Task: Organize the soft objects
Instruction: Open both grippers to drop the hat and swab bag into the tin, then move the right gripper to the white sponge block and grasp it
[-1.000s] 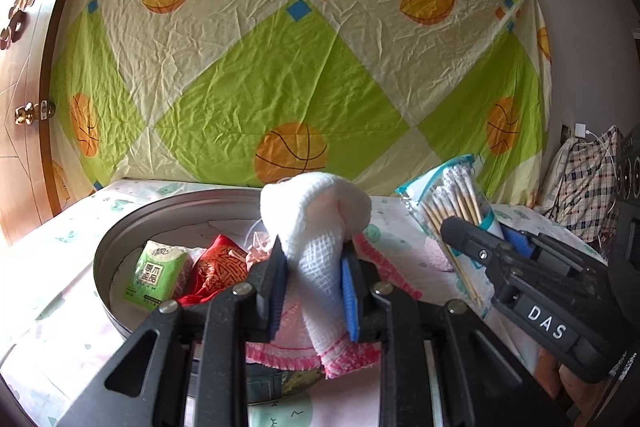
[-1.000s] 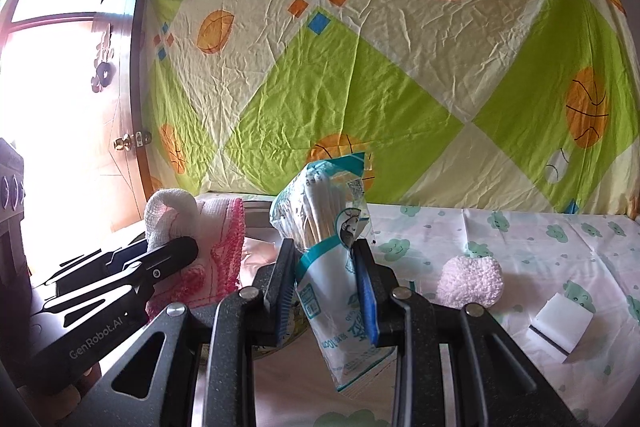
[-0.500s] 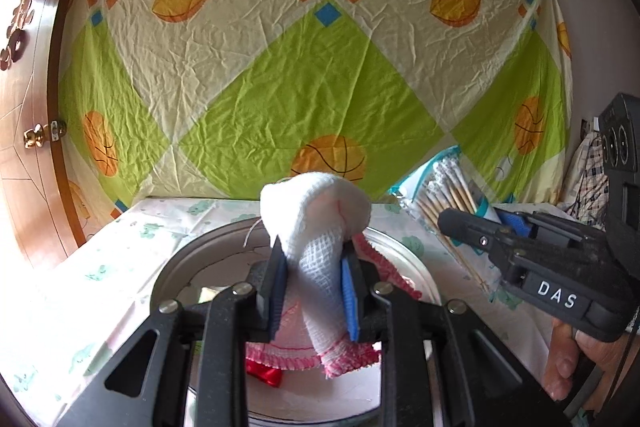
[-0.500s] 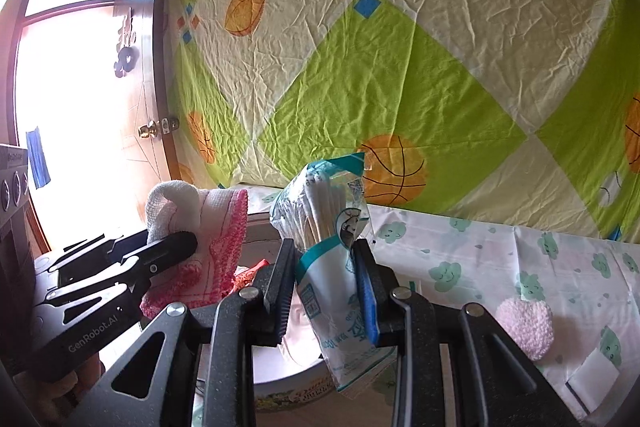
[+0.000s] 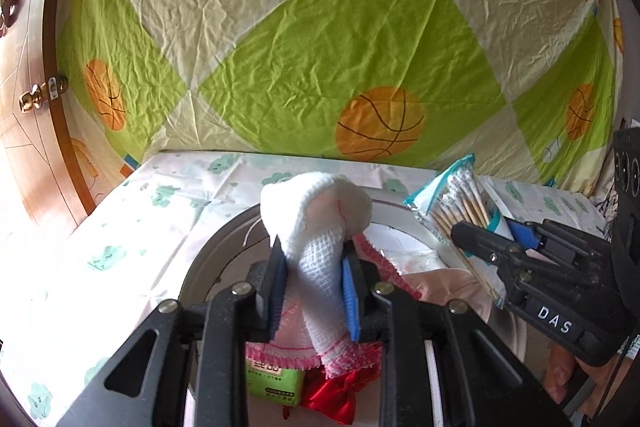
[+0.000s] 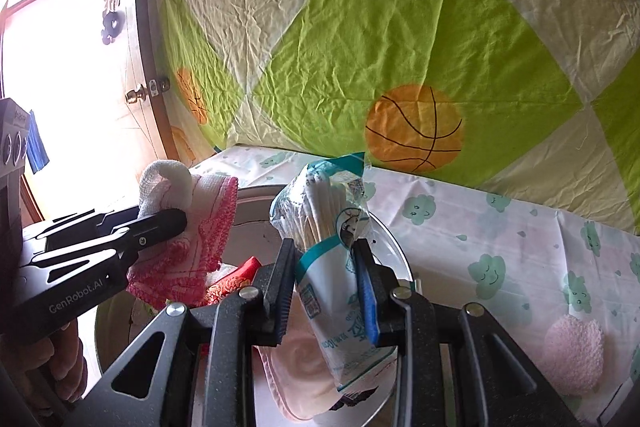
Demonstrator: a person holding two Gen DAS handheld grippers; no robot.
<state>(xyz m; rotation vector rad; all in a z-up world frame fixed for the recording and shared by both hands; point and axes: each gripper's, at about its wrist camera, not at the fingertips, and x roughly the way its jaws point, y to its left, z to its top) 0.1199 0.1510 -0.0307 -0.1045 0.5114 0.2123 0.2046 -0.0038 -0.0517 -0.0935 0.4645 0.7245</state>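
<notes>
The left gripper (image 5: 314, 287) clamps a washcloth (image 5: 320, 227) and the right gripper (image 6: 326, 291) a cotton-swab bag (image 6: 328, 247), both above the round tray (image 5: 216, 255) beneath the jaws, apparently for deposit.

The left tongs (image 5: 314, 283) clamp a white cloth with pink trim (image 5: 320, 227) above a round metal tray (image 5: 216, 255). Beside them, the right tongs (image 5: 488, 239) grip a cotton swab packet (image 5: 456, 199).

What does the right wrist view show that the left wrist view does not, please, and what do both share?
Only the right wrist view: a pink fluffy pad lying on the cloud-print tablecloth.
Only the left wrist view: a green tissue pack in the round metal tray.
Both: the left gripper clamping the white and pink washcloth, and the right gripper clamping the cotton swab bag.
</notes>
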